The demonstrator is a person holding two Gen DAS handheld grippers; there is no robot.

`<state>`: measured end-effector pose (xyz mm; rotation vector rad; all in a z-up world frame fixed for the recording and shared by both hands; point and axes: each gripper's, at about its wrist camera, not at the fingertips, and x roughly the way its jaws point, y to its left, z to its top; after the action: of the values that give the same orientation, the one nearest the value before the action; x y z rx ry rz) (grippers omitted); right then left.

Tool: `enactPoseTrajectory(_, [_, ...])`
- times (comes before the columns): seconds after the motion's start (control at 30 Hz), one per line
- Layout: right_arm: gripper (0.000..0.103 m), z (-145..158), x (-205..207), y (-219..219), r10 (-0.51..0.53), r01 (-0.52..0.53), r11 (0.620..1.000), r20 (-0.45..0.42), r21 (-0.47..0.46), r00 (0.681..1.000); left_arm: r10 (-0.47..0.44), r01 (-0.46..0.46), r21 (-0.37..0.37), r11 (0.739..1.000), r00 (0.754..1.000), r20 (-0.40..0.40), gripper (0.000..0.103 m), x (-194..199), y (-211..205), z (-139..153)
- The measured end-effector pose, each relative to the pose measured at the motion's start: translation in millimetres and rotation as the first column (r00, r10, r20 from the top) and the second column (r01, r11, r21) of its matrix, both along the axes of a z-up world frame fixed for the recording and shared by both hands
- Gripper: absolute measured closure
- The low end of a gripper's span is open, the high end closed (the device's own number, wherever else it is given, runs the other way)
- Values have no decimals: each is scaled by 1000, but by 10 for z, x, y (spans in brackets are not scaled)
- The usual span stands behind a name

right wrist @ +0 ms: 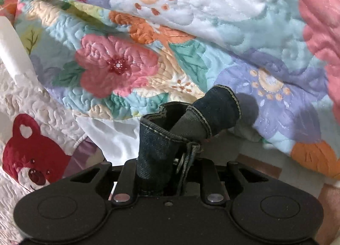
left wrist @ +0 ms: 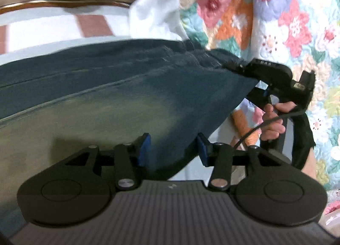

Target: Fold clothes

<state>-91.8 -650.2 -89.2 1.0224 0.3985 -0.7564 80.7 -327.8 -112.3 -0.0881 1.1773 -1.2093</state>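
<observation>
A pair of dark blue jeans (left wrist: pixel 119 96) is held up in the air, stretched across the left wrist view. My left gripper (left wrist: pixel 173 149) has its blue pads (left wrist: pixel 143 149) apart with the lower edge of the denim lying between them, not pinched. My right gripper (left wrist: pixel 240 67) shows in the left wrist view, shut on the jeans' far corner, a hand on its handle. In the right wrist view my right gripper (right wrist: pixel 167 172) is shut on a bunched fold of the jeans (right wrist: pixel 161 145), with a belt loop and a rolled denim edge sticking up past the hidden fingertips.
A floral quilt (right wrist: pixel 191 43) fills the background of both views. A white quilted cover with a red bear (right wrist: pixel 31 160) lies at the left. White cloth (left wrist: pixel 153 11) and a striped surface with a curved wooden rail (left wrist: pixel 63 2) sit behind the jeans.
</observation>
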Motion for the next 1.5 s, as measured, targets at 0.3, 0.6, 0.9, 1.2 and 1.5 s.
enactPoseTrajectory(0.3, [79, 109, 76, 76, 29, -27, 998, 23, -64, 999, 484, -505, 160, 848, 862, 153, 57, 207, 2033, -316])
enactPoseTrajectory(0.6, [79, 333, 164, 289, 93, -92, 972, -9, -217, 996, 530, -675, 232, 700, 710, 464, 58, -17, 3205, -175])
enactPoseTrajectory(0.9, [78, 869, 545, 1177, 289, -289, 805, -82, -518, 954, 523, -656, 156, 739, 704, 481, 58, -191, 3374, 15])
enactPoseTrajectory(1.2, [79, 1319, 1179, 2524, 598, -573, 534, -202, -622, 776, 731, -781, 42, 624, 601, 323, 70, -16, 3708, 354])
enactPoseTrajectory(1.5, [80, 1070, 1754, 3804, 812, -762, 353, -227, -543, 538, 680, -783, 187, 594, 612, 404, 70, 110, 4038, 192])
